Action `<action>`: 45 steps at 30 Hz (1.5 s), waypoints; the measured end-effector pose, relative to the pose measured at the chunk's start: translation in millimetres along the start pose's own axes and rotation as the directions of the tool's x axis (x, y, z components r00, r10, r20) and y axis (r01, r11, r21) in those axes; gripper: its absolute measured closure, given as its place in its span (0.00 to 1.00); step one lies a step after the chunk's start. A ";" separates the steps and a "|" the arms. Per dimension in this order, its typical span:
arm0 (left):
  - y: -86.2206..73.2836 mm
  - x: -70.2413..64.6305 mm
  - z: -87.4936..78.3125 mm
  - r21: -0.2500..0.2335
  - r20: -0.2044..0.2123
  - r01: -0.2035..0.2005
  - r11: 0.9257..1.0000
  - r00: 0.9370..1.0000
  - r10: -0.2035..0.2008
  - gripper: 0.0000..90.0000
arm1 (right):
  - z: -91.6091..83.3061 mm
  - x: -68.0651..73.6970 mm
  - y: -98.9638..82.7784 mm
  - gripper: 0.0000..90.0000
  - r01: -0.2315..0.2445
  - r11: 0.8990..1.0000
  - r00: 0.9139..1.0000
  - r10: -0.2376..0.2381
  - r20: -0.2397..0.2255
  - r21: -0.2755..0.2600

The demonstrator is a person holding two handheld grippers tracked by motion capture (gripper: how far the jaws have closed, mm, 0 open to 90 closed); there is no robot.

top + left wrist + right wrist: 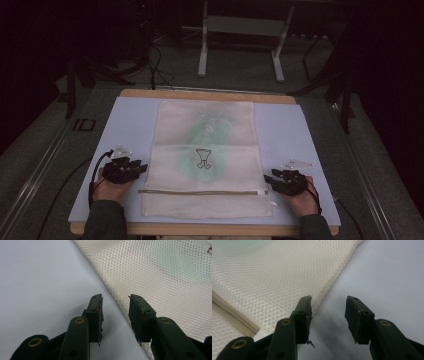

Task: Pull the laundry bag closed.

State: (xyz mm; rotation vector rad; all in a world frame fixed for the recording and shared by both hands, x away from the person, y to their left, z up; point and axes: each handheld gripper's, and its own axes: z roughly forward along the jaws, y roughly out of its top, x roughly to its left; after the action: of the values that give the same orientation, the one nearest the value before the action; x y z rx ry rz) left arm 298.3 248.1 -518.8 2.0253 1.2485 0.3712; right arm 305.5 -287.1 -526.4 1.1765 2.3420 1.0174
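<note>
Item: cream mesh laundry bag [205, 157], flat at the centre of the pale blue worktop [130, 125], long axis running 12 to 6 o'clock. A zip [202, 192] crosses it near the 6 o'clock end. Something green shows through the mesh; a small dark outline emblem [202, 158] sits mid-bag, with no legible writing or brand.

Left gripper [141, 168]: at 9 o'clock of the bag, just beside its edge, jaws spread wide, nothing between them; in the left gripper view [115, 302] the mesh [160, 272] edge runs between the jaws.

Right gripper [269, 179]: at 4 o'clock, by the zip's end, jaws likewise wide apart and empty [328, 303].
</note>
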 end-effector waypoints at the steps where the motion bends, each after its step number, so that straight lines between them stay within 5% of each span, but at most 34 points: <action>1: 0.1 -0.2 0.0 0.001 -0.001 -0.002 1.000 1.000 0.002 0.70 | -0.7 0.7 0.7 0.63 -0.002 1.000 1.000 0.002 -0.010 0.000; 22: -0.3 -1.5 -0.1 -0.001 -0.006 -0.013 1.000 1.000 0.013 0.69 | 4.7 30.9 27.6 0.65 0.068 0.997 0.993 -0.070 -0.096 -0.023; 45: 0.4 -0.7 -1.0 -0.006 0.005 -0.013 1.000 1.000 0.013 0.70 | 22.9 65.8 59.7 0.65 0.162 0.986 0.969 -0.166 -0.181 -0.034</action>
State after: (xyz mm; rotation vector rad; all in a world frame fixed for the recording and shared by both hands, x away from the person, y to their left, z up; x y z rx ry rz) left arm 297.7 247.8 -517.7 2.0288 1.2298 0.3752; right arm 312.1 -200.3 -497.5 0.8974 2.5150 1.1284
